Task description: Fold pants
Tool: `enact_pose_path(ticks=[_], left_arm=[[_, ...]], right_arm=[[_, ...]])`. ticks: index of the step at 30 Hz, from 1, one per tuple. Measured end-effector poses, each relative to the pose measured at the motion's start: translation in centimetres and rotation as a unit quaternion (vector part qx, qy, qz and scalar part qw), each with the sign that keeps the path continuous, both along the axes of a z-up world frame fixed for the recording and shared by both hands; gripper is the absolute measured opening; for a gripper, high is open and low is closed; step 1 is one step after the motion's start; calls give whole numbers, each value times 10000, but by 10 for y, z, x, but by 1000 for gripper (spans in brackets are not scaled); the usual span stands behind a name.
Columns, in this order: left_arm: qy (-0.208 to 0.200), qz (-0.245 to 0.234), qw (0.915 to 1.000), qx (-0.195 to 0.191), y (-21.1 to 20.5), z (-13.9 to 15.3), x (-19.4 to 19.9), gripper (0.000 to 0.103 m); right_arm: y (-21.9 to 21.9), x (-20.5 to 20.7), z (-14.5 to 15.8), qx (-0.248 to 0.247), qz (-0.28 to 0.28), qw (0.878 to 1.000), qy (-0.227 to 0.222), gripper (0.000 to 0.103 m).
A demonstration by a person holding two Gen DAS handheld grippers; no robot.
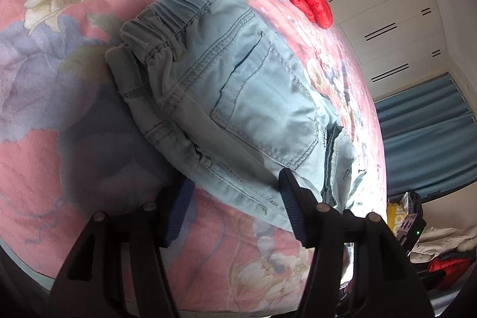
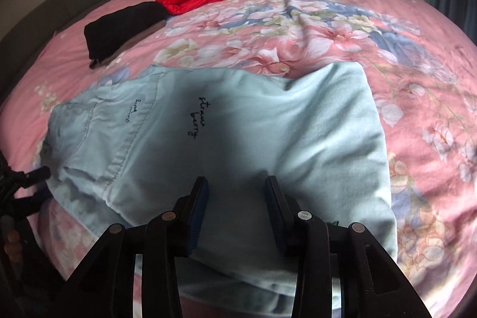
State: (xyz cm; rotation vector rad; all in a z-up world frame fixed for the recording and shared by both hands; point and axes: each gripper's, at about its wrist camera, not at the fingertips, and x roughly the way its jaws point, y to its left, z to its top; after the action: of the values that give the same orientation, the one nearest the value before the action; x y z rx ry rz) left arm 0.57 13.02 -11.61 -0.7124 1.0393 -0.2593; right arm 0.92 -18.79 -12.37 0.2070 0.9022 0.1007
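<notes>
"straw berry" in dark script on pale blue pants (image 2: 226, 121), smaller script nearby illegible

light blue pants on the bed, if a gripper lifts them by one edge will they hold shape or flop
Probably flop: the light blue pants lie in soft folds and creases on the bedspread. The gathered elastic waistband and stitched pocket suggest thicker spots that may sag more heavily. Likely not slippery, as the cloth looks matte.
</notes>
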Motion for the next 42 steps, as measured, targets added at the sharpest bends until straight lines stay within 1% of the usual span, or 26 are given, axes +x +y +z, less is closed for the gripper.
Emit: enact_pose_path(ticks=[2,5,6,8,9,10,11,12,13,16,17,20,22,24,30,35,39,42], left_arm=[[-6,16,10000,-43,1,-1,-2,58],[-28,19,9999,-98,4,1,-6,58],[-42,28,9999,-127,6,2,-8,58],[-83,65,9998,-157,11,3,-12,58],[-108,103,9997,-182,14,4,-14,58],[-132,151,9995,-236,17,5,-16,58],[-151,208,9992,-311,22,4,-19,58],[-179,264,9987,-409,26,4,-22,58],[-205,315,9980,-516,30,3,-24,59],[-234,433,9954,-818,41,-1,-31,59],[-236,462,9942,-939,44,-3,-31,59],[-219,550,9891,-1351,52,-11,-30,59],[-225,608,9868,-1487,53,-14,-25,59],[-256,622,9861,-1522,51,-16,-20,59],[-307,712,9851,-1535,51,-24,-3,59],[-476,852,9835,-1523,51,-19,3,59],[-667,982,9842,-1312,52,-9,16,59],[-566,917,9870,-1192,48,-12,29,60]], right_arm=[[6,-9,2,3,78,10000,41,42],[22,-27,1,-301,270,9992,-13,43],[25,-32,1,-319,320,9990,-24,47],[28,-44,5,-431,382,9983,-112,48],[28,-48,8,-378,423,9983,-113,51],[25,-50,12,-71,508,9987,-58,51],[20,-51,14,490,675,9965,48,51],[16,-53,16,1001,814,9916,91,51],[13,-54,20,1232,877,9885,34,51],[14,-58,34,1083,905,9895,-298,51],[14,-56,37,1116,920,9889,-348,51],[16,-49,38,1230,902,9876,-362,51],[20,-45,34,1250,883,9878,-300,51],[23,-45,30,1291,921,9871,-213,51],[29,-46,25,1130,966,9889,-78,51],[31,-43,27,1051,911,9903,-39,51],[42,-39,28,987,997,9901,-67,51],[53,-38,27,1022,1156,9880,-98,51]])
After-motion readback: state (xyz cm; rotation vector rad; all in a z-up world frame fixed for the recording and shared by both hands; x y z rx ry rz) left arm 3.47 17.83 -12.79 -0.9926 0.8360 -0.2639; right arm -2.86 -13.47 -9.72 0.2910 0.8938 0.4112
